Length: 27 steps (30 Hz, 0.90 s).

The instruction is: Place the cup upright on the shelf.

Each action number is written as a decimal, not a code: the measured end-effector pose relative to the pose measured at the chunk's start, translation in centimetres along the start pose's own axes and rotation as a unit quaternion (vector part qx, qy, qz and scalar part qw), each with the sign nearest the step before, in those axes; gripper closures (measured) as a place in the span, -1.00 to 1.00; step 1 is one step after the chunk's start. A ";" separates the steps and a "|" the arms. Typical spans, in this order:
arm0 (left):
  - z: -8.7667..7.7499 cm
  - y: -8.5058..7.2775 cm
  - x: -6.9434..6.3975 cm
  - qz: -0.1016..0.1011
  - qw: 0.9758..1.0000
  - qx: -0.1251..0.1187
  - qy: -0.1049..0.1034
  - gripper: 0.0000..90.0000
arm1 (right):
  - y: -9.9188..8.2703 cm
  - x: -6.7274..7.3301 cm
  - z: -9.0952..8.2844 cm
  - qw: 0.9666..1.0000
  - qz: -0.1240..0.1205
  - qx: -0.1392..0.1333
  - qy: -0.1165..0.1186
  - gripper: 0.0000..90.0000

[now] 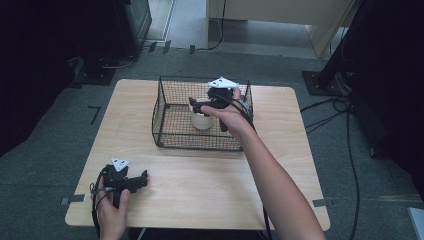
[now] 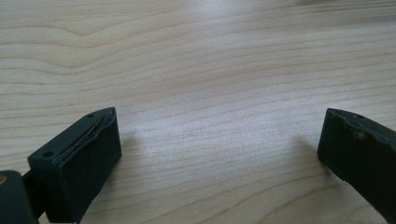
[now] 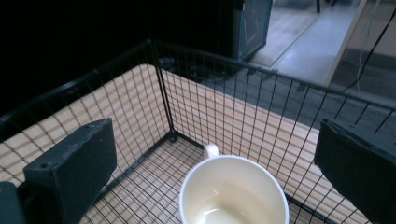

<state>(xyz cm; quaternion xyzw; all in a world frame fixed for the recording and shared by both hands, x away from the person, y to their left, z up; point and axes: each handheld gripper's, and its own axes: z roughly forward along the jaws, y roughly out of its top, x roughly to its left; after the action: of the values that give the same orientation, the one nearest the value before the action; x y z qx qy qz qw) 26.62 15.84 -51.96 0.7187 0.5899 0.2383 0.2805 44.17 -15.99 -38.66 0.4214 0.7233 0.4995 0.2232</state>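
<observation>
A cream mug (image 3: 233, 193) stands upright inside the black wire basket (image 1: 165, 127). The right gripper (image 1: 196, 105) hangs just above it with jaws wide apart, holding nothing. At seven o'clock on the wooden table (image 1: 210, 180), the left gripper (image 1: 145, 176) rests, jaws wide apart too.

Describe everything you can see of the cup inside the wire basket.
The cup is a cream mug with a glossy, ceramic look and a small handle on its far side in the right gripper view. It stands upright and empty on the floor of the black wire basket. The right tongs hang open just above its rim, a jaw on either side, not touching it.
</observation>
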 end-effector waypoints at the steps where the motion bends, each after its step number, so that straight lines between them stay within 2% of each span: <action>1: 0.0 0.0 0.0 0.000 1.000 0.000 0.000 -1.00 | 0.2 0.2 -0.4 1.000 0.000 -0.005 0.001 -1.00; 3: 0.0 0.0 0.0 -0.001 1.000 0.000 0.000 -1.00 | 0.3 0.3 -0.7 1.000 -0.001 -0.011 0.004 -1.00; 4: 0.0 0.0 0.0 -0.002 1.000 0.000 0.000 -1.00 | 0.5 0.7 -1.5 1.000 -0.001 -0.024 0.013 -1.00; 11: 0.0 0.0 0.0 -0.001 1.000 -0.001 0.000 -1.00 | 0.7 1.5 -3.7 0.998 -0.012 -0.051 0.022 -1.00; 12: 0.0 0.0 0.0 -0.001 1.000 -0.001 0.000 -1.00 | 0.6 1.6 -4.5 0.998 -0.009 -0.060 0.023 -1.00; 21: 0.0 0.0 0.0 -0.001 1.000 -0.001 0.000 -1.00 | -0.6 2.0 -7.6 0.995 -0.010 -0.092 0.037 -1.00; 27: 0.0 0.0 0.0 -0.001 1.000 -0.001 0.000 -1.00 | -1.8 2.6 -9.6 0.993 -0.019 -0.109 0.048 -1.00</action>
<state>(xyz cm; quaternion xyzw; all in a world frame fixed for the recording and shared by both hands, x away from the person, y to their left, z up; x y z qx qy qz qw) 26.63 15.82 -51.97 0.7180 0.5904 0.2385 0.2813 34.88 -19.22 -36.16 0.3564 0.6821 0.5907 0.2425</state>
